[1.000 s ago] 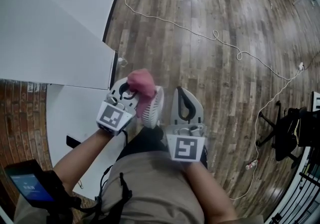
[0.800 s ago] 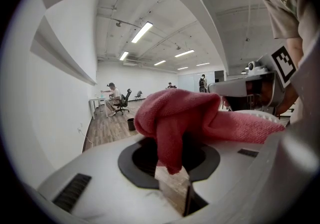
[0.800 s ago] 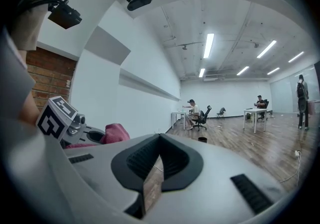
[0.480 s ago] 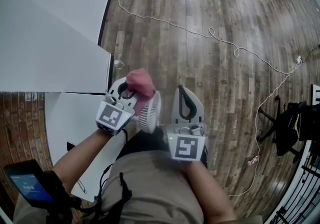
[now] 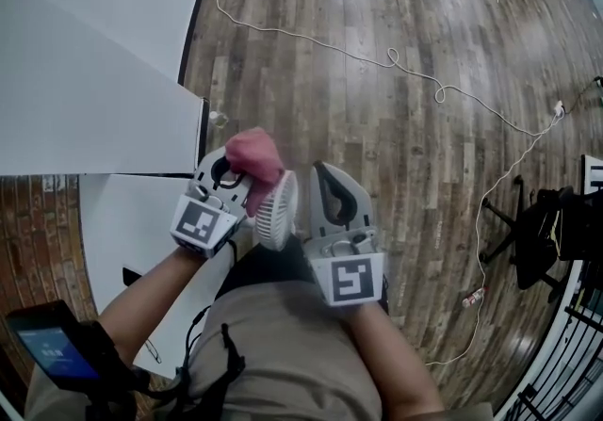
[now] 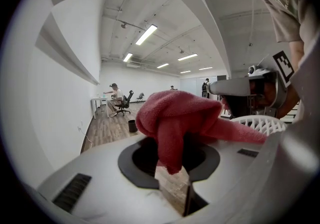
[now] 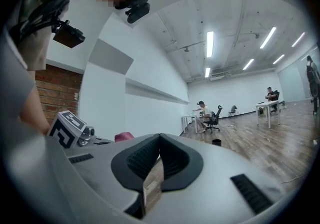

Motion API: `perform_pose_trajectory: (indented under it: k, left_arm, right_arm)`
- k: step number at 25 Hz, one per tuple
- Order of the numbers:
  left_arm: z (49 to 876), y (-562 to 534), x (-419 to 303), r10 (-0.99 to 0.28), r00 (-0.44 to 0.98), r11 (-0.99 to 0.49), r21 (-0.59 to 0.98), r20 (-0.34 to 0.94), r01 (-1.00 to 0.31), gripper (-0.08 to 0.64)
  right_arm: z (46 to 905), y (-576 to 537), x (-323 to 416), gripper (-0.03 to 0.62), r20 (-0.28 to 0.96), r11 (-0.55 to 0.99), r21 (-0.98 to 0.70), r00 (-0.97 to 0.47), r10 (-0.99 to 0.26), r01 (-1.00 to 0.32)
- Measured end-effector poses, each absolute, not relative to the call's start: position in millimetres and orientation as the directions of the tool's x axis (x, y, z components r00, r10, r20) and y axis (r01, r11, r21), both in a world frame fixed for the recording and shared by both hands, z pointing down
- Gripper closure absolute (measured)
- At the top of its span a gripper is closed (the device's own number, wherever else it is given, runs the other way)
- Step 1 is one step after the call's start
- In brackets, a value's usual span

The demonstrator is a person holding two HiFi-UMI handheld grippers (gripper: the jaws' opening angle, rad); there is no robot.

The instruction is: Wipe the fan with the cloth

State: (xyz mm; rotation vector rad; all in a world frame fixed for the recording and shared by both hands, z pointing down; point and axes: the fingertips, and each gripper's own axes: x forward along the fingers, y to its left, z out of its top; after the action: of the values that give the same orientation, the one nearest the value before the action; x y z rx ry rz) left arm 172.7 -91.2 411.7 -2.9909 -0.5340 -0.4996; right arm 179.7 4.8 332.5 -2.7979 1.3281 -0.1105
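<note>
My left gripper [image 5: 229, 168] is shut on a bunched pink-red cloth [image 5: 255, 156]. The cloth spills out over the jaws and hangs to the right onto the small white fan [image 5: 277, 210]. In the left gripper view the cloth [image 6: 176, 116] fills the gap between the jaws, and one end lies on the fan's white grille [image 6: 258, 124]. The fan sits between the two grippers, above the person's lap; what supports it is hidden. My right gripper [image 5: 327, 186] is just right of the fan, shut and with nothing in it [image 7: 159, 144].
White tabletops [image 5: 85, 99] lie to the left, with brick floor [image 5: 38, 221] beside them. A long white cable [image 5: 405, 66] winds over the wooden floor ahead. A black office chair [image 5: 546, 240] stands at the right. A device with a lit screen [image 5: 52, 353] sits at the lower left.
Both grippers and the fan have drifted slightly left in the head view. The right gripper has come closer to the fan. The cloth stays gripped.
</note>
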Motion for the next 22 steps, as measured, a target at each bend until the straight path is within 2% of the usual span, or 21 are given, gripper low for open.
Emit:
perform_pose_trajectory:
  k: [4, 6, 10, 11, 13, 20, 22]
  left_arm:
    - [402, -90, 164, 0.302, 0.907, -0.949, 0.001, 0.293, 0.316, 0.473]
    - [400, -90, 156, 0.291, 0.912, -0.953, 0.003, 0.289, 0.303, 0.474]
    - [397, -91, 140, 0.274, 0.924, -0.96, 0.016, 0.266, 0.28, 0.474]
    - [397, -91, 136, 0.272, 0.926, -0.961, 0.018, 0.263, 0.277, 0.474]
    - [397, -90, 128, 0.271, 0.928, -0.96, 0.009, 0.257, 0.278, 0.474]
    - [385, -74, 102, 0.282, 0.935, -0.954, -0.038, 0.213, 0.296, 0.474]
    - [384, -71, 94, 0.281, 0.938, -0.955, -0.038, 0.205, 0.295, 0.474]
  right_arm:
    - [318, -11, 161, 0.592, 0.011, -0.557, -0.061, 0.557, -0.83, -0.828]
    - [316, -21, 149, 0.537, 0.012, -0.514, -0.054, 0.515, -0.857, -0.856]
    - [314, -39, 123, 0.532, 0.004, -0.449, -0.038, 0.449, -0.893, -0.893]
    - [316, -42, 116, 0.515, 0.014, -0.437, -0.04, 0.437, -0.899, -0.899]
    - [327, -45, 104, 0.408, 0.07, -0.417, -0.056, 0.413, -0.908, -0.907]
    - [329, -43, 90, 0.272, 0.103, -0.403, -0.064, 0.396, -0.912, -0.913]
    - [328, -43, 84, 0.272, 0.099, -0.393, -0.068, 0.386, -0.917, -0.917]
